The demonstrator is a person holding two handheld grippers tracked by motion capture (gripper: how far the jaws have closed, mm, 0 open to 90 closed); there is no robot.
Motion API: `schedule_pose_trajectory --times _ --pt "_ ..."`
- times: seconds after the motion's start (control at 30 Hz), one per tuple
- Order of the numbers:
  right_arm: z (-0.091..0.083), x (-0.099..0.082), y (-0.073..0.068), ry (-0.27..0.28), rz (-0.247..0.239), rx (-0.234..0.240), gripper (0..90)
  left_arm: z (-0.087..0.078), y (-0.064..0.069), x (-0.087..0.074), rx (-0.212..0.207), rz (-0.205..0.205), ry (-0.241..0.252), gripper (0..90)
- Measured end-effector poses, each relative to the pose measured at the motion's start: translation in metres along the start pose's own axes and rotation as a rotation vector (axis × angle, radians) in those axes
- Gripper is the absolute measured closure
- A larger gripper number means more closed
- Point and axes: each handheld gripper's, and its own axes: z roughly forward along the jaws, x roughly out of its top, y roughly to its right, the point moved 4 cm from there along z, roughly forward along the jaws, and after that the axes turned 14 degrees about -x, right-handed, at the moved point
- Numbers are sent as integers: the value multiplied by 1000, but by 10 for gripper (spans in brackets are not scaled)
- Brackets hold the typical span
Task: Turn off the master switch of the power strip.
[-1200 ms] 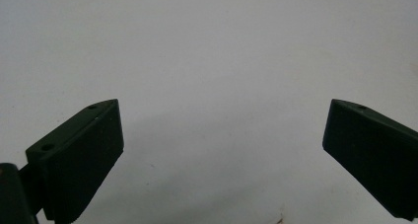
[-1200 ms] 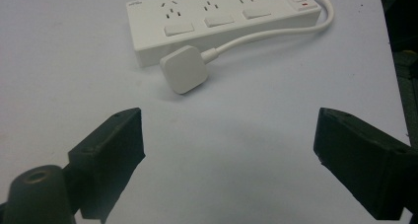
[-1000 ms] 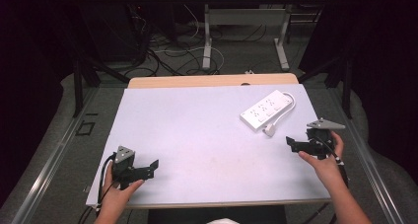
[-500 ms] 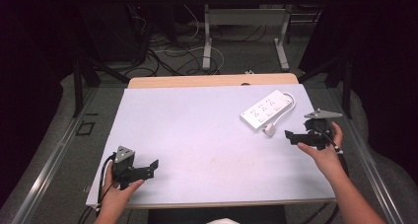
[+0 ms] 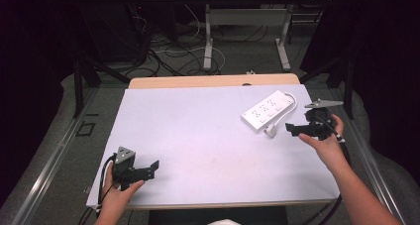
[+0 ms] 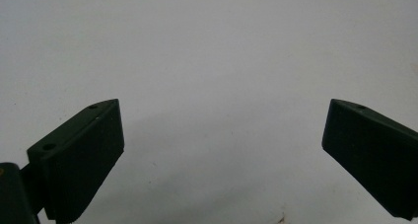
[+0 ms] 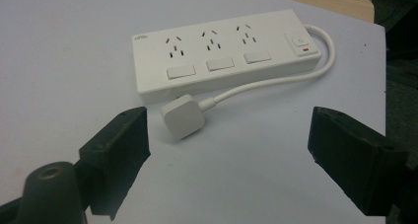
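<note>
A white power strip (image 5: 267, 110) (image 7: 224, 53) lies on the pale table at the right rear, its cord looped round to a white plug (image 5: 270, 131) (image 7: 183, 117) lying in front of it. My right gripper (image 5: 292, 128) (image 7: 229, 135) hovers just right of the plug, open, jaws pointing left at it with nothing between them. Down by the front left corner my left gripper (image 5: 151, 168) (image 6: 222, 140) rests low over bare tabletop, jaws wide apart and empty.
The white tabletop (image 5: 198, 131) has a wooden strip (image 5: 213, 81) along its far edge. Beyond it stand desk legs (image 5: 208, 36) and loose cables (image 5: 168, 51) on the floor. Dark curtains flank both sides.
My right gripper has risen and shifted toward the table's far side, closer to the plug. The left gripper has stayed put.
</note>
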Motion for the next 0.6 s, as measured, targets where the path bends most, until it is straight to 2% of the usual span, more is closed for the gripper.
schedule_pose_trajectory --times 0.37,0.6 --pt "5 19 12 -15 15 -5 196 0 0 0 -2 -2 0 25" --pt "9 28 14 -32 -3 -12 213 0 0 0 -3 2 -5 25"
